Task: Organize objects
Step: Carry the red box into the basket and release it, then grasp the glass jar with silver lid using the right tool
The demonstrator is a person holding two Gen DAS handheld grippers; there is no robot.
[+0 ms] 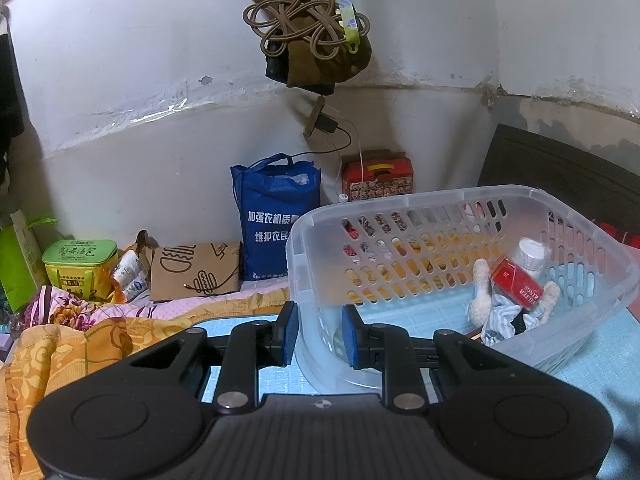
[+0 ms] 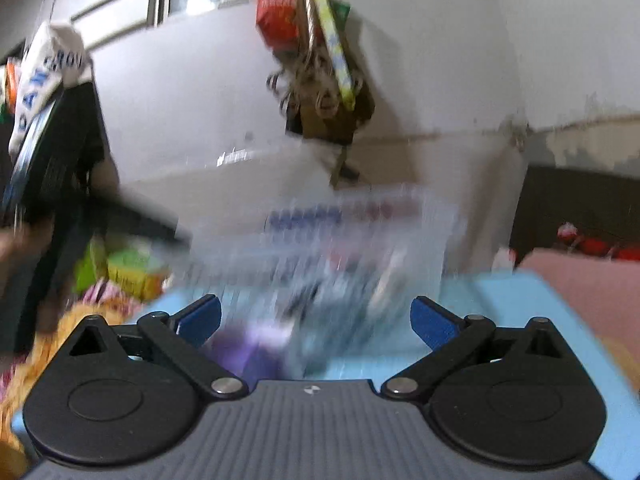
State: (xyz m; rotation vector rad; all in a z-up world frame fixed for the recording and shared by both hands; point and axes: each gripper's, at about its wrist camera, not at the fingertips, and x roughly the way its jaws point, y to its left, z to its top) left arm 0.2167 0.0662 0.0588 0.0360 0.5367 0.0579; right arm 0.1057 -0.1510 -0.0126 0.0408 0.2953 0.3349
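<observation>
A clear plastic basket (image 1: 440, 200) stands on a light blue mat (image 1: 600, 360). Inside it lie a red cigarette box (image 1: 516, 284), a white-capped bottle (image 1: 530, 254), a cream plush toy (image 1: 482, 292) and a striped cloth (image 1: 500, 320). My left gripper (image 1: 320, 334) is shut on the basket's near left corner, one blue pad outside the wall and one inside. The right wrist view is smeared by motion. There my right gripper (image 2: 316, 320) stands wide open with nothing between its fingers, facing the blurred basket (image 2: 360, 240). A purple thing (image 2: 248, 344) shows just below it.
Against the wall stand a blue shopping bag (image 1: 276, 216), a red gift box (image 1: 378, 176), a brown paper bag (image 1: 192, 272) and a green tin (image 1: 80, 264). Coiled cords and a brown bag (image 1: 312, 40) hang above. An orange blanket (image 1: 60, 352) lies left; a dark headboard (image 1: 560, 176) is right.
</observation>
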